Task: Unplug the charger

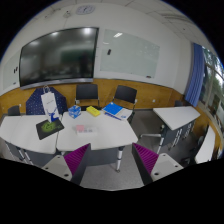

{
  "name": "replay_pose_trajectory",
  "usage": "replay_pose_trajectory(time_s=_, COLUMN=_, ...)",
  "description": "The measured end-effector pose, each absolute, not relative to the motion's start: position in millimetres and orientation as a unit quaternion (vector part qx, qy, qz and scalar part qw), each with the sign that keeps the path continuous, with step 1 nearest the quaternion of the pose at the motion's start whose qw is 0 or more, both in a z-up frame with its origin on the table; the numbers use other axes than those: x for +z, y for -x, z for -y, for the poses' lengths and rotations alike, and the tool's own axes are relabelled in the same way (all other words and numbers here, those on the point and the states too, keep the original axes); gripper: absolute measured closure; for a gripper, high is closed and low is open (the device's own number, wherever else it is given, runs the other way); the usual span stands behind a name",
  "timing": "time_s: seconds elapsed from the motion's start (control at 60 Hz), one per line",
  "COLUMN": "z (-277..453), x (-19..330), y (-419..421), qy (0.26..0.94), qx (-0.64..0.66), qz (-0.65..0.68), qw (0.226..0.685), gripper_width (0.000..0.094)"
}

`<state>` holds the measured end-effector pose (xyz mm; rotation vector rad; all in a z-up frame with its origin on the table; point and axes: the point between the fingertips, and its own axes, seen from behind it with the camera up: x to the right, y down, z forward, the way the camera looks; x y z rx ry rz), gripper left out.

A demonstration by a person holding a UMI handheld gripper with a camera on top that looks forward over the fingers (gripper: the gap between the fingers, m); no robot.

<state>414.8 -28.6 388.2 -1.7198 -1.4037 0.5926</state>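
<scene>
Claw [110, 160] open (nothing between pads), tables [95, 135] beyond

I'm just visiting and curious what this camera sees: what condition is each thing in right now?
Gripper: open, holding nothing, well above the floor.
Screen: dark, apparently off.
Whiteboard: mostly blank.
Tables: pushed together, with small items on top.
Chairs: unoccupied, tucked at the tables.
Backpack: upright on a chair.
Charger: not visible.

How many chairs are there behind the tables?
3 chairs: one with a blue bag beyond the left table, a black chair in the middle, another black chair further right. More may be hidden.
</scene>
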Motion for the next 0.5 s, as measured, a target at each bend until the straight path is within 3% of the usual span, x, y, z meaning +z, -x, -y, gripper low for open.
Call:
replay_pose_trajectory(time_s=0.283, z=71.8, x=361.1, y=-387.2, qy=0.654, qx=0.243, qz=0.604, qw=0.385, gripper_width=0.0083)
replay_pose_trajectory(time_s=0.5, z=117.8, x=315.1, y=-339.1, qy=0.643, qx=0.284, qz=0.609, qw=0.367, gripper_width=0.0087)
